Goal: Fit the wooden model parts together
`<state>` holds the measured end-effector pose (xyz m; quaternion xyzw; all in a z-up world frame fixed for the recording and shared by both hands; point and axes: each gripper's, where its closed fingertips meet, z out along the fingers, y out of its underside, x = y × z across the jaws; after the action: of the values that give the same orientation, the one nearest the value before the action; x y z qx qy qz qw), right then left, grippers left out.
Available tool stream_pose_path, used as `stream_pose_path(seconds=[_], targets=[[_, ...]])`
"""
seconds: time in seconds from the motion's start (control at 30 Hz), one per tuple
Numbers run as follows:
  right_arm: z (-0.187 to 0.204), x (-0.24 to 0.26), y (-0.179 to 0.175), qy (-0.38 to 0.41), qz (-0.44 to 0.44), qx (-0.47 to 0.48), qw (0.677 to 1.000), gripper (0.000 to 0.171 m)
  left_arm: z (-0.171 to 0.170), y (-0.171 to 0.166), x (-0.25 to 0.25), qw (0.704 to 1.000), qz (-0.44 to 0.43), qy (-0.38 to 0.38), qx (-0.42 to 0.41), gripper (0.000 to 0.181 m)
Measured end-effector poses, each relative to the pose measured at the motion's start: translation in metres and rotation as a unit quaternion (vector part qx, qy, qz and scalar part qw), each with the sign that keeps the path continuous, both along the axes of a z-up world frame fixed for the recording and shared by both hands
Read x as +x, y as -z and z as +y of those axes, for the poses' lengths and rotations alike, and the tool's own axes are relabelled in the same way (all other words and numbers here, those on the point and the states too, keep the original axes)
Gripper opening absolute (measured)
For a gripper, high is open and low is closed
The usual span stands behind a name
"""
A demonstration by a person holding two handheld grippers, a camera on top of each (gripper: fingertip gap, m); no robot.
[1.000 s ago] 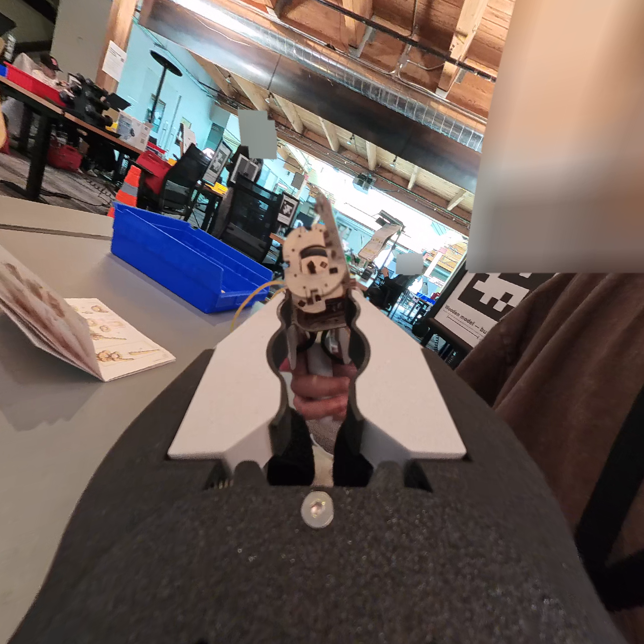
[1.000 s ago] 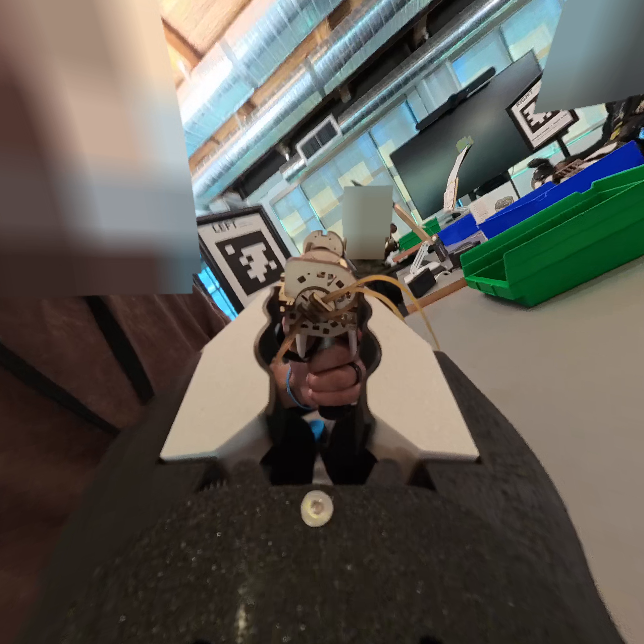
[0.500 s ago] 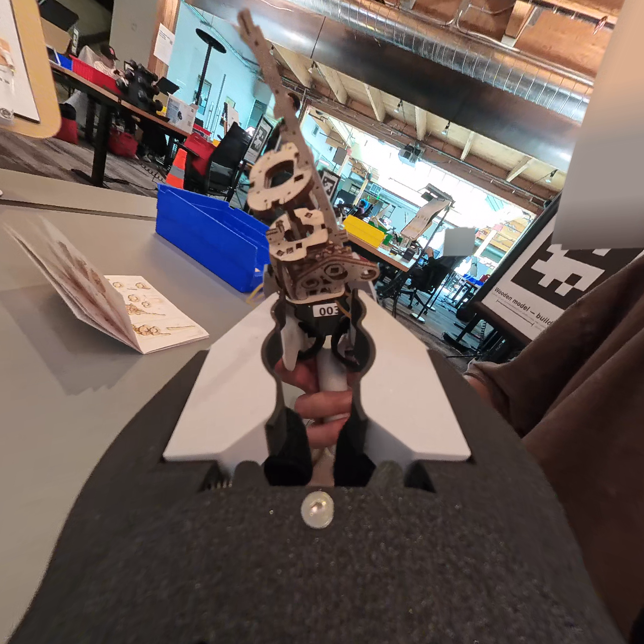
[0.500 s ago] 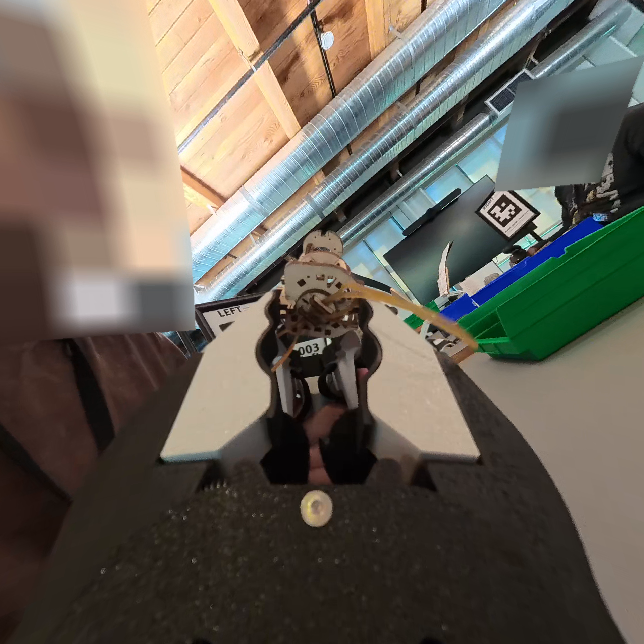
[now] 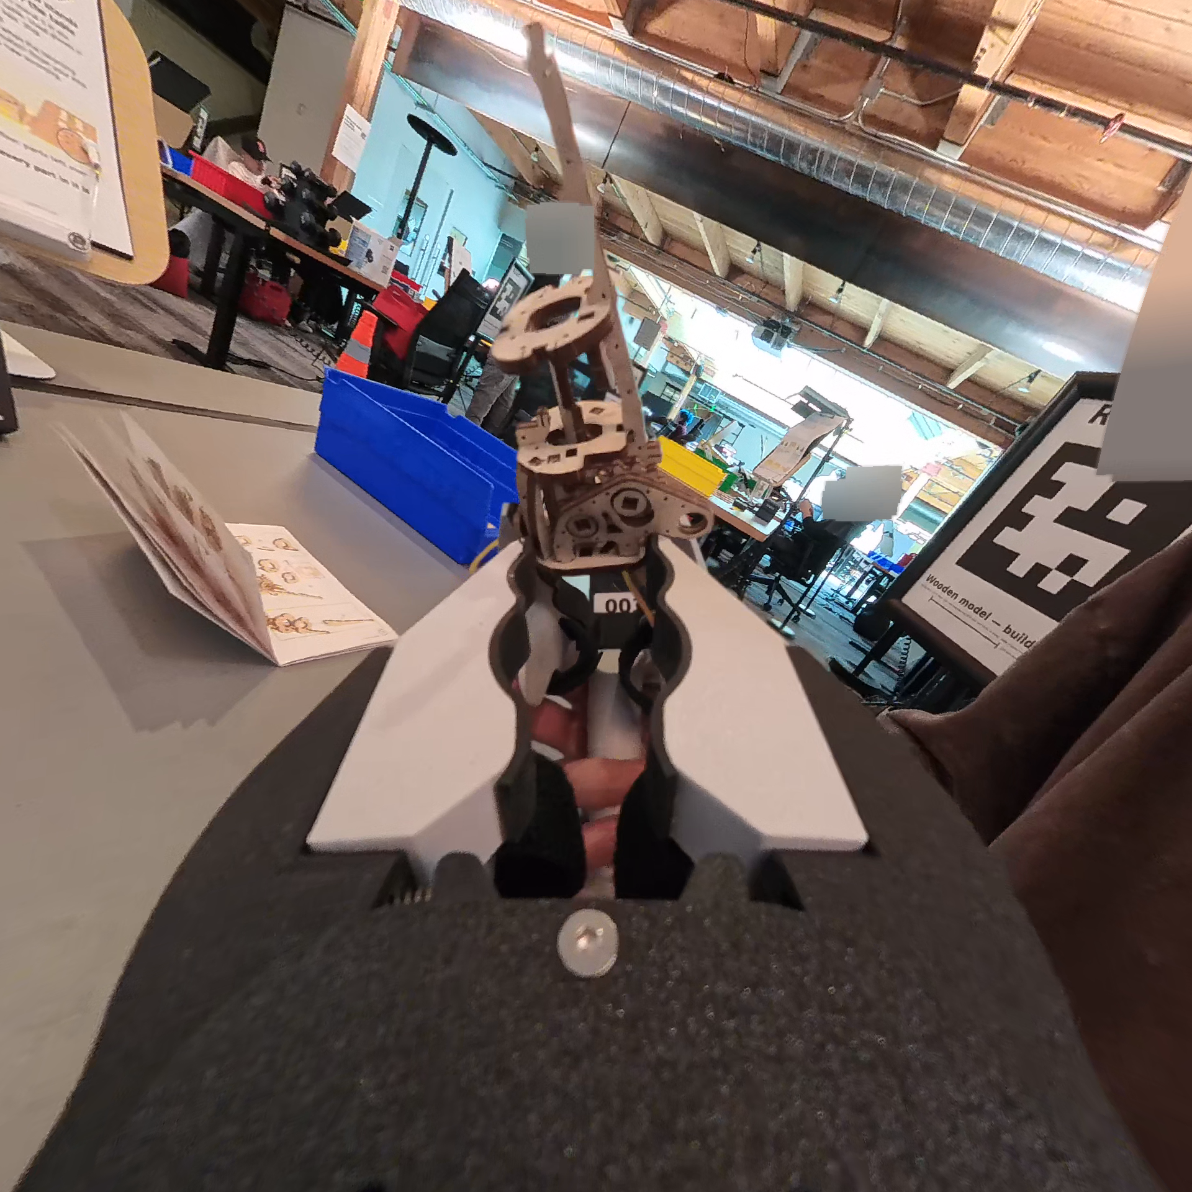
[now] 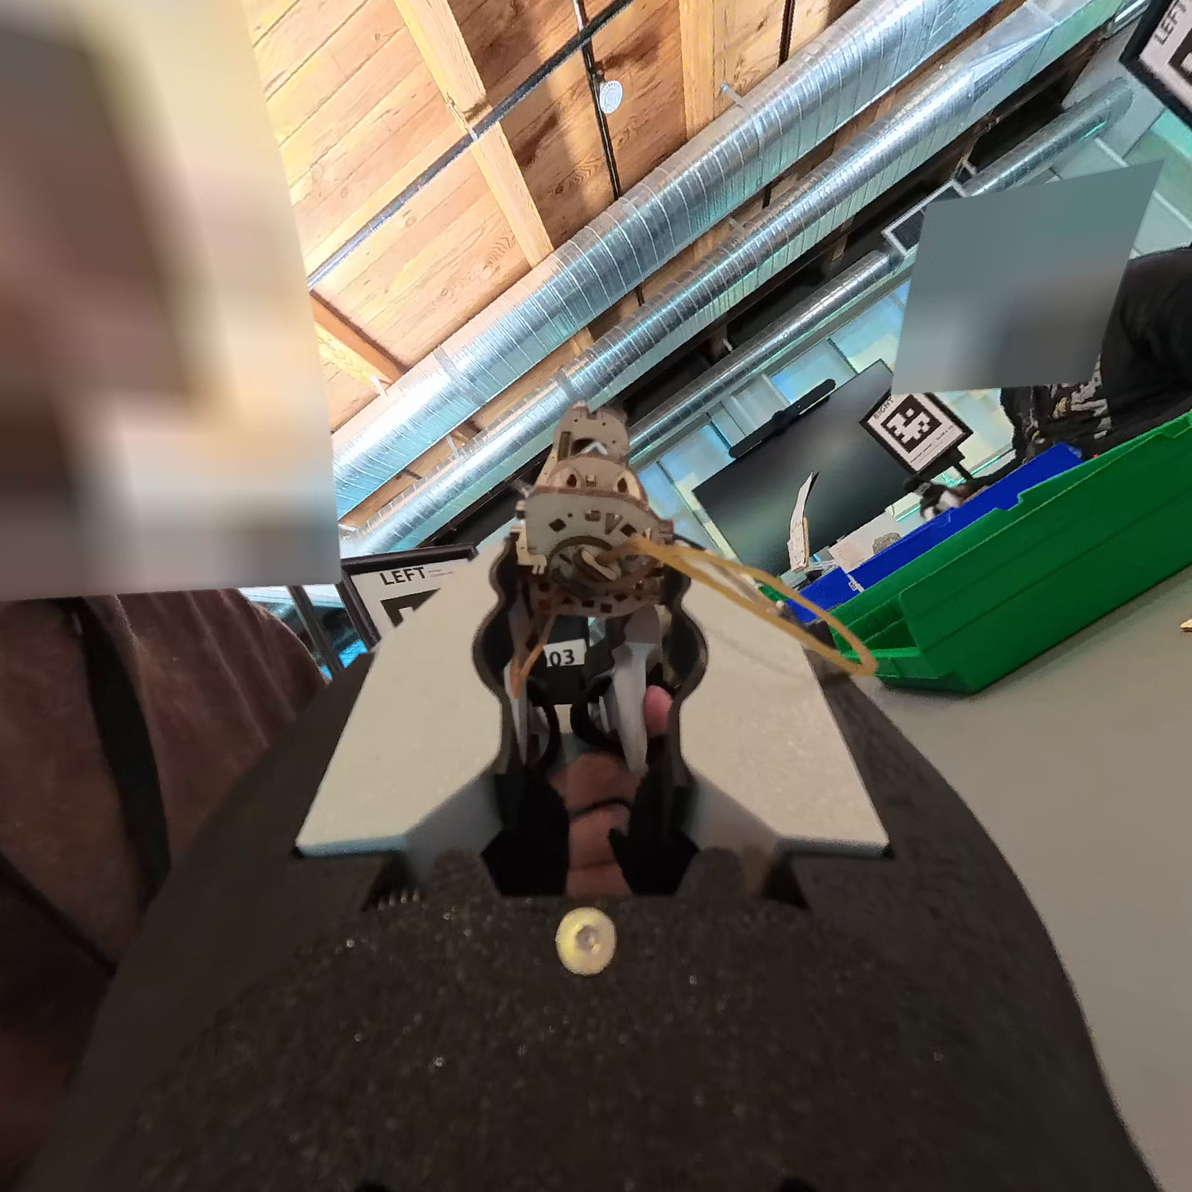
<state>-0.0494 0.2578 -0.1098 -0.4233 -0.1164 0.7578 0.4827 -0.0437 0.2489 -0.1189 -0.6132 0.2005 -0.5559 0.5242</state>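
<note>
Model (image 5: 584,477) stands pinched between my left gripper (image 5: 590,580) and right gripper (image 6: 584,580), both clamped on it, facing each other; its long strip (image 5: 567,168) points up, above the table (image 5: 129,645).

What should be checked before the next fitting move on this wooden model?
1. Left gripper shut on wooden model: ok.
2. Right gripper shut on the same model: ok, it seems.
3. Rubber band clear of the jaws: not ok, it loops loose to one side.
4. Long strip seated in the model: cannot tell.
5. Instruction booklet open in view: ok.
6. Model held above the grey table: ok.
</note>
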Motion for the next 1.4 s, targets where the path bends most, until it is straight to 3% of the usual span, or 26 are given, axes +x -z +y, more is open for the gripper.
stream_pose_path(seconds=[0.17, 0.23, 0.3, 0.37, 0.4, 0.5, 0.57, 0.63, 0.87, 1.0, 1.2, 1.33, 1.4], targets=[[0.010, 0.005, 0.006, -0.006, -0.021, -0.018, 1.000, 0.055, 0.007, -0.002, -0.008, 0.999, 0.020, -0.025, 0.025, 0.032], [0.011, 0.008, 0.007, -0.012, -0.034, -0.012, 0.999, 0.048, 0.009, 0.000, -0.010, 0.998, 0.038, -0.033, 0.037, 0.031], [0.015, 0.011, 0.010, 0.000, -0.060, -0.002, 0.998, 0.051, 0.015, 0.004, -0.012, 0.992, 0.086, -0.060, 0.068, 0.032], [0.022, 0.016, 0.016, 0.023, -0.106, 0.013, 0.994, 0.056, 0.026, 0.016, -0.019, 0.968, 0.188, -0.105, 0.126, 0.032], [0.026, 0.019, 0.021, 0.037, -0.138, 0.024, 0.989, 0.059, 0.031, 0.023, -0.023, 0.940, 0.259, -0.131, 0.180, 0.032], [0.034, 0.029, 0.037, 0.076, -0.246, 0.061, 0.964, 0.060, 0.046, 0.040, -0.036, 0.816, 0.436, -0.194, 0.327, 0.031], [0.035, 0.032, 0.045, 0.089, -0.298, 0.085, 0.946, 0.059, 0.056, 0.054, -0.043, 0.738, 0.514, -0.213, 0.382, 0.032], [0.032, 0.033, 0.051, 0.095, -0.331, 0.101, 0.933, 0.060, 0.064, 0.066, -0.049, 0.680, 0.567, -0.220, 0.408, 0.032], [0.041, 0.034, 0.087, 0.131, -0.465, 0.108, 0.869, 0.050, 0.080, 0.099, -0.065, 0.569, 0.658, -0.209, 0.448, 0.036], [0.039, 0.027, 0.097, 0.121, -0.487, 0.085, 0.861, 0.036, 0.083, 0.108, -0.066, 0.518, 0.681, -0.204, 0.476, 0.032], [0.031, 0.016, 0.118, 0.096, -0.519, 0.045, 0.848, 0.025, 0.080, 0.112, -0.059, 0.494, 0.685, -0.198, 0.497, 0.032], [0.031, 0.017, 0.124, 0.109, -0.538, 0.043, 0.835, 0.002, 0.078, 0.114, -0.056, 0.484, 0.686, -0.196, 0.507, 0.031], [0.031, 0.016, 0.124, 0.111, -0.540, 0.044, 0.833, 0.002, 0.077, 0.114, -0.057, 0.482, 0.688, -0.195, 0.507, 0.031]])
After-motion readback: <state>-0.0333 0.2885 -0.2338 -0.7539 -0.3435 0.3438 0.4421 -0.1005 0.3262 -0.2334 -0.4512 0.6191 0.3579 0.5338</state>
